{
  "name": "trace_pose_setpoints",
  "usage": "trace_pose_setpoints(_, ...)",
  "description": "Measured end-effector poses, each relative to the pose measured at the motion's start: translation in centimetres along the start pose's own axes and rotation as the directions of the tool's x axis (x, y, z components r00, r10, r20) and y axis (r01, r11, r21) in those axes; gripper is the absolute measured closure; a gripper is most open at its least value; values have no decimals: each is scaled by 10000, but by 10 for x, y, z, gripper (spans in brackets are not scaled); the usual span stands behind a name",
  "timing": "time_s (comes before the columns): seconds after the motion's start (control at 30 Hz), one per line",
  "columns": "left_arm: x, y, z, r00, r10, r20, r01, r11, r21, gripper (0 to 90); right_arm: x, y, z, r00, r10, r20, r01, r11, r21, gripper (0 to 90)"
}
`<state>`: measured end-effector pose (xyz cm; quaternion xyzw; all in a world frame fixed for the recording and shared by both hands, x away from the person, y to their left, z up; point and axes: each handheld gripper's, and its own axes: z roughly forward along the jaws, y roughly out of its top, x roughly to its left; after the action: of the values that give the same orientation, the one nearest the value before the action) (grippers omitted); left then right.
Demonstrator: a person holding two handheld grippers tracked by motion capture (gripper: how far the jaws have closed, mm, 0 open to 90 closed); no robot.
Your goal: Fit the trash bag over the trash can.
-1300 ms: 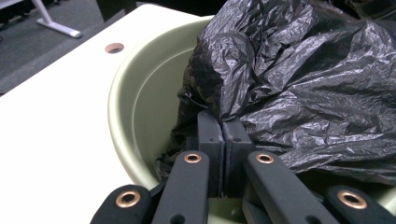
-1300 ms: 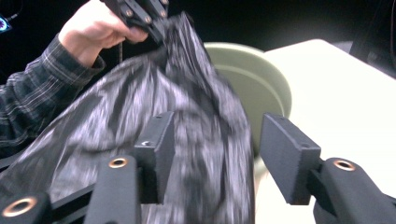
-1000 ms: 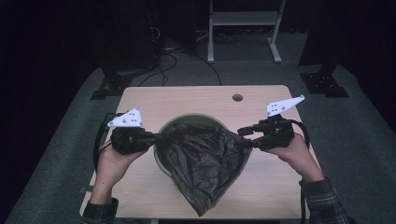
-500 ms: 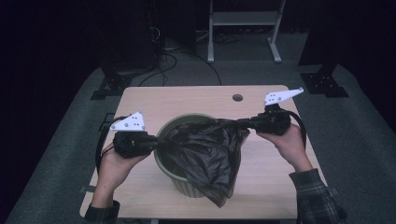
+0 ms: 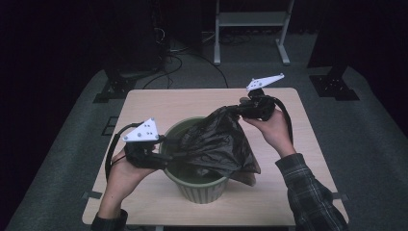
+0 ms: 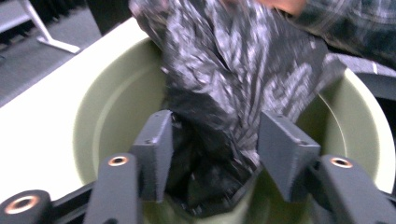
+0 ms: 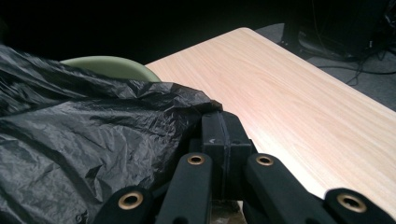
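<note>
Since half a second ago your right gripper (image 5: 243, 109) lifted bag edge toward 1 o'clock. Its fingers pinched tight on black bin bag (image 5: 216, 142); left gripper (image 5: 166, 154) fingers part-open around bag edge at green bin (image 5: 202, 190) rim, worktop (image 5: 159, 108) centre. Film thin, limp, slippery: grip hem.

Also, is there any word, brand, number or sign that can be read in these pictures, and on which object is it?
None: no readable text on the black bag, the green bin, the table or either gripper.
A small pale mark on the right gripper pad is too small to read.
</note>
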<state>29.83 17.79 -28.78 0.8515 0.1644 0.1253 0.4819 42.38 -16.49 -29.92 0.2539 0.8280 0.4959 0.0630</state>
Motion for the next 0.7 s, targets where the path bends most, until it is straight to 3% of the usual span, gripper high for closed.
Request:
trace_pose_setpoints(0.3, 11, 19, 9, 9997, 170, -172, -169, 9999, 28, 372, 3, -2, -13, 9997, -158, -168, 153, 9995, -286, 900)
trace_pose_setpoints(0.53, 14, 27, 38, 9994, 312, 172, -324, 9969, 712, 374, 6, -5, -17, 9990, -260, -350, 245, 9988, -421, 900)
trace_pose_setpoints(0.7, 13, 31, 48, 9975, 522, 483, -569, 9932, 1016, 404, 7, -4, -14, 9985, -283, -464, 259, 9984, -510, 900)
